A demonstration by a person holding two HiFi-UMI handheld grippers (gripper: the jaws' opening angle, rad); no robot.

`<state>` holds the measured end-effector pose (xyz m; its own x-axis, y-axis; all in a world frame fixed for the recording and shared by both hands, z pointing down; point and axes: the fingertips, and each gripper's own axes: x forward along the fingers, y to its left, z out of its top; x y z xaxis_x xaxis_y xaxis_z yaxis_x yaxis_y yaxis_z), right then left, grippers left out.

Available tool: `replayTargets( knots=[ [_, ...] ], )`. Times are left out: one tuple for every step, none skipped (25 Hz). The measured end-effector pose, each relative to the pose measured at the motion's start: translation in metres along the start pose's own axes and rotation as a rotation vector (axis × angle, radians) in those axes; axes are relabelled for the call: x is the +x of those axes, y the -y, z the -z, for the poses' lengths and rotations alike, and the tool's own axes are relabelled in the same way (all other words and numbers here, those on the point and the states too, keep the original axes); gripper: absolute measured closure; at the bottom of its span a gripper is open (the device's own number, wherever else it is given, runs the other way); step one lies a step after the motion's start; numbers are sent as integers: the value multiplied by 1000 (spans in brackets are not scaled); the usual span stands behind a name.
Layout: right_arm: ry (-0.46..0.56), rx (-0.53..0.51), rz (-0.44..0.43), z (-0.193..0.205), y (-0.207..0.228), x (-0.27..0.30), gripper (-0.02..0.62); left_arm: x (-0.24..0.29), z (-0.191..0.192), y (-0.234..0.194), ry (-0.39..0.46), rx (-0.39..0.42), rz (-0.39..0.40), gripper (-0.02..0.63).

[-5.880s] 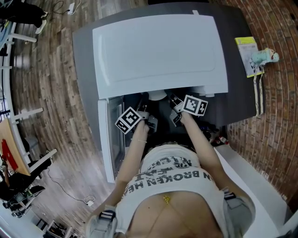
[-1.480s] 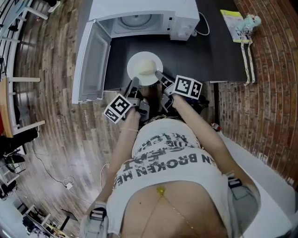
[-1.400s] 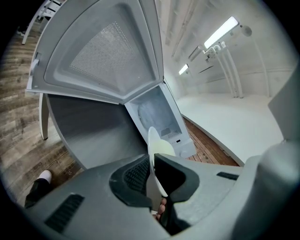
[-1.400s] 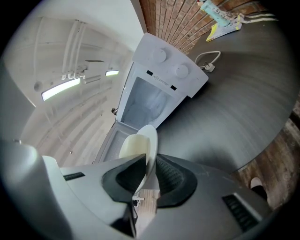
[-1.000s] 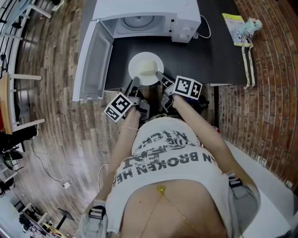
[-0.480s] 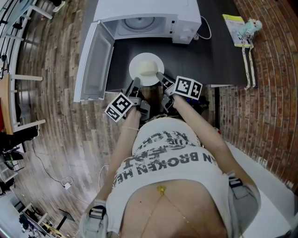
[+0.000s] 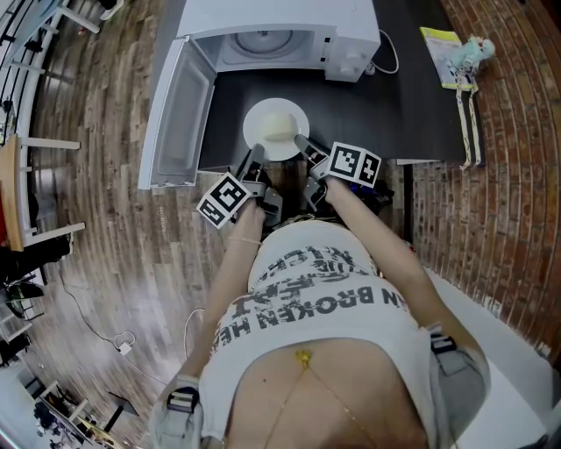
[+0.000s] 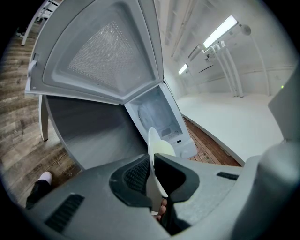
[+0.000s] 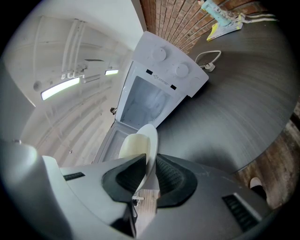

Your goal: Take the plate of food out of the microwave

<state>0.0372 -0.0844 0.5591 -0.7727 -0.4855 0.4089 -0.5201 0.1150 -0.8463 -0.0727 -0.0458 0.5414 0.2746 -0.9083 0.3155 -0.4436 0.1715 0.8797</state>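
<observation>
A yellow leaflet and a small pale toy lie at the dark table's far right corner.

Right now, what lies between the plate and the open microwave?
Nothing: between the plate and the microwave only bare dark tabletop shows, in the head view.

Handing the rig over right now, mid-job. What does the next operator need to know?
The left gripper is shut on the plate at its near-left rim.
The right gripper is shut on its near-right rim.
The plate, with pale food on it, is out of the microwave, over the dark table beside the open door. I cannot tell whether it rests on the table.
Done: plate out. Left: set it down if needed, release both.
</observation>
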Motion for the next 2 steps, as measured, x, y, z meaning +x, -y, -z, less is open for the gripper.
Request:
replayTargets(
  knots=[
    [-1, 0, 0, 0, 0, 0, 532, 0, 0, 0, 0, -1, 0, 572],
    [-2, 0, 0, 1, 0, 0, 531, -1, 0, -1, 1, -2, 0, 572]
  ],
)
